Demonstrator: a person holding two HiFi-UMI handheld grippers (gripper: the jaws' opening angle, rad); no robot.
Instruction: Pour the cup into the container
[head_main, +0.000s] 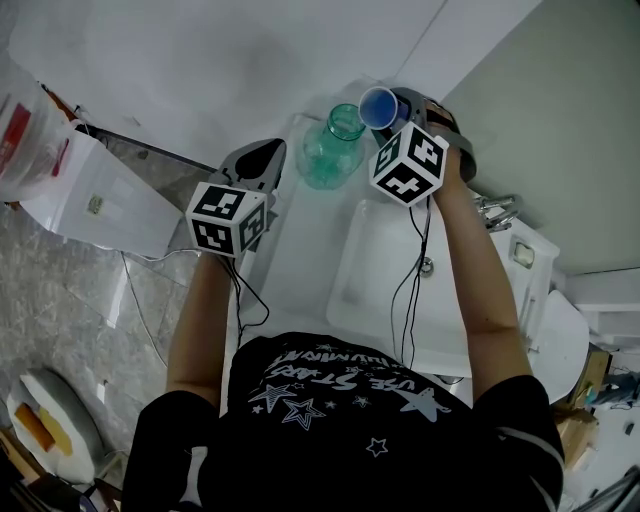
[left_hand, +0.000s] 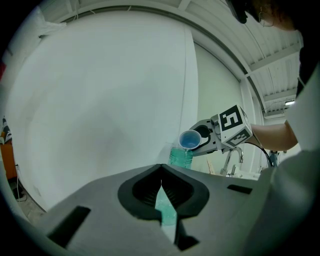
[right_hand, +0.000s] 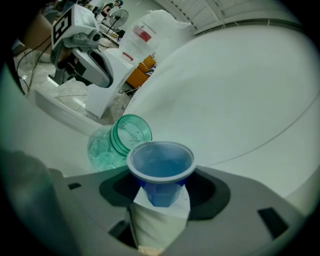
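Note:
A blue plastic cup (head_main: 378, 107) is clamped between the pads of my right gripper (head_main: 397, 112), tipped with its mouth toward a green glass jar (head_main: 332, 148) standing on the white counter (head_main: 300, 250). In the right gripper view the cup (right_hand: 161, 167) sits just above and right of the jar's open mouth (right_hand: 131, 132), and its inside looks blue. From the left gripper view the cup (left_hand: 189, 140) hangs over the jar neck (left_hand: 180, 157). My left gripper (head_main: 262, 158) stays left of the jar, its jaws together and empty (left_hand: 161, 186).
A white sink basin (head_main: 385, 270) lies right of the jar, with a faucet (head_main: 497, 210) at its far side. A white box (head_main: 100, 195) stands on the floor at the left. A white wall (head_main: 220, 60) backs the counter.

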